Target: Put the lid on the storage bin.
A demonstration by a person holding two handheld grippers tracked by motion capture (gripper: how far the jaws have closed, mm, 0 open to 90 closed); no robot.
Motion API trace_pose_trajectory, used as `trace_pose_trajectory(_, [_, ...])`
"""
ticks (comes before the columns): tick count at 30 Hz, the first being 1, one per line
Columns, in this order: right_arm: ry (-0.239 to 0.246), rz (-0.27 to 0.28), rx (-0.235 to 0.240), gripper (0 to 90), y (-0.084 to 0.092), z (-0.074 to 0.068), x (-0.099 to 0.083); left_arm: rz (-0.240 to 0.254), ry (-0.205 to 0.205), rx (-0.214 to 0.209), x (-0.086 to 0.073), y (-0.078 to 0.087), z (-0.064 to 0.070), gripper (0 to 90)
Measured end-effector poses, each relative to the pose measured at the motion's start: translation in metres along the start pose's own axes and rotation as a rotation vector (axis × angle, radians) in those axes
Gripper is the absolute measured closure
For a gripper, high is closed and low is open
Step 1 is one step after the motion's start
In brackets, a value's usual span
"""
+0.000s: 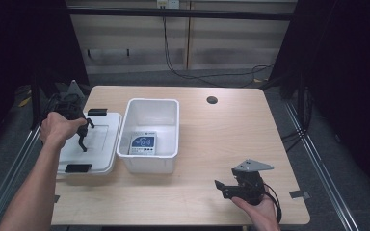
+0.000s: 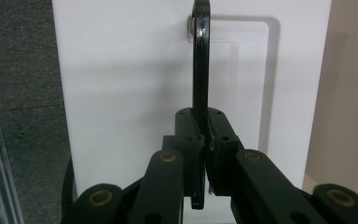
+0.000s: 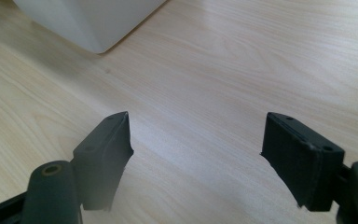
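Observation:
A white lid (image 1: 101, 139) with black clips at two edges lies at the table's left, beside a white bin (image 1: 166, 115). My left gripper (image 1: 83, 139) hangs over the lid, and in the left gripper view it (image 2: 204, 126) is shut on the lid's thin black handle (image 2: 200, 70), which stands up off the white lid (image 2: 121, 93). Inside the bin lies a small blue and white device (image 1: 143, 143). My right gripper (image 1: 220, 187) rests low near the table's front right, pointing left. Its jaws (image 3: 196, 149) stand open over bare wood with nothing between them.
The wooden table (image 1: 231, 139) has a round cable hole (image 1: 212, 100) at the back. The bin's corner (image 3: 88, 18) shows far ahead of the right gripper. Black cables (image 1: 192, 74) trail on the floor behind the table. Dark curtains flank both sides.

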State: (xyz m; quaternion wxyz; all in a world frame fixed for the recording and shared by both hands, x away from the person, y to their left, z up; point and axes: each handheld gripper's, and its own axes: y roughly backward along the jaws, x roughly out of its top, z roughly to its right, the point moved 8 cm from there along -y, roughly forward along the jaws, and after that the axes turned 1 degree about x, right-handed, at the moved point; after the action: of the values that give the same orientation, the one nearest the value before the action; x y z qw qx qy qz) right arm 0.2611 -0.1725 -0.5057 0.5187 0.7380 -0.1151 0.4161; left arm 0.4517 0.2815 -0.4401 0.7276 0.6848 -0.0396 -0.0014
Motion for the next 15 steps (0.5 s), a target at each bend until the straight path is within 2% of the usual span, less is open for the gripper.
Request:
trace_pose_trajectory(9, [0.0, -0.005, -0.003, 23.2, 0.0, 0.0, 0.0, 0.028, -0.016, 0.0, 0.002, 0.018, 0.005, 85.1])
trace_pose_trajectory(12, [0.0, -0.005, -0.003, 23.2, 0.0, 0.0, -0.001, 0.03, -0.02, 0.0, 0.001, 0.023, 0.005, 85.0])
trace_pose_trajectory(15, [0.001, -0.005, 0.0, 23.2, 0.0, -0.001, -0.001, 0.011, -0.03, 0.004, -0.001, 0.026, 0.005, 85.0])
